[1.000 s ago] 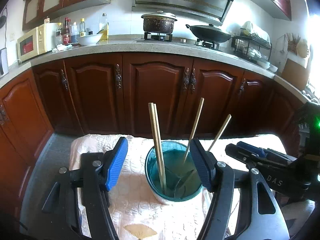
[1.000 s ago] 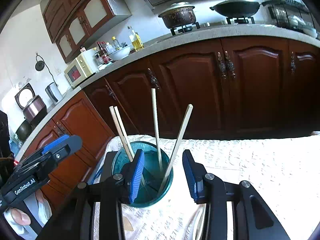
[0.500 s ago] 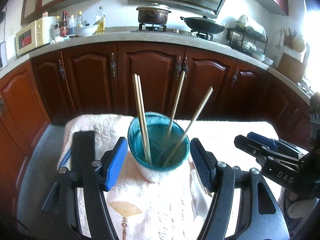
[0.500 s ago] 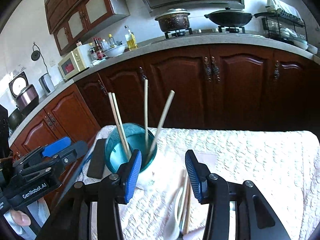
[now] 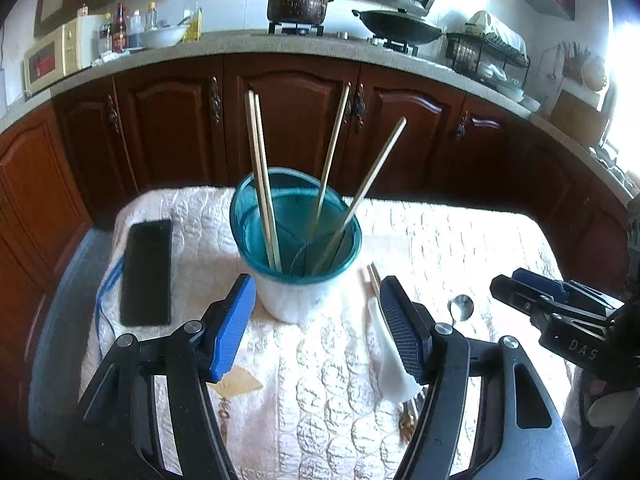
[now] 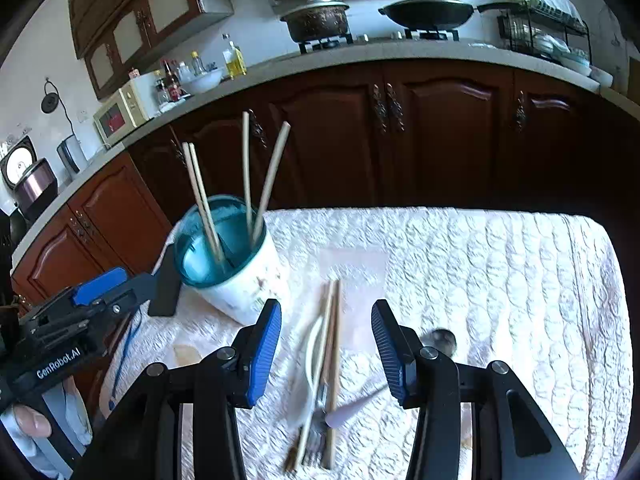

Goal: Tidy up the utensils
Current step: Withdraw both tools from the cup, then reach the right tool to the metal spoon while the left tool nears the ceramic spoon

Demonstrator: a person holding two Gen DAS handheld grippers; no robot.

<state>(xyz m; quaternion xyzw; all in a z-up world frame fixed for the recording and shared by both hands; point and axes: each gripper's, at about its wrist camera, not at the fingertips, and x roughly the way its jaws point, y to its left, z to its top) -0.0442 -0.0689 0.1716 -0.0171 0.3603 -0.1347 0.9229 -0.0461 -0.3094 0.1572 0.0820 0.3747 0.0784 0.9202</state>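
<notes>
A white cup with a teal rim [image 5: 298, 264] stands on the quilted cloth and holds several wooden chopsticks [image 5: 262, 184]. It also shows in the right wrist view [image 6: 232, 264]. My left gripper [image 5: 318, 328] is open and empty just in front of the cup. My right gripper [image 6: 326, 354] is open and empty above a loose pile: chopsticks [image 6: 334, 344], a white spoon [image 6: 310, 360], a fork [image 6: 316, 436] and a metal spoon [image 6: 442, 338]. The white spoon [image 5: 390, 352] and metal spoon [image 5: 462, 306] also show in the left wrist view.
A black phone [image 5: 146, 272] with a blue cable lies left of the cup. The table's quilted cloth [image 6: 500, 280] spreads to the right. Dark wooden cabinets [image 5: 292, 120] and a counter with a pot and a wok stand behind.
Both grippers have pulled back and up from the cup, both still open. The loose utensils on the cloth have come into view under the right gripper.
</notes>
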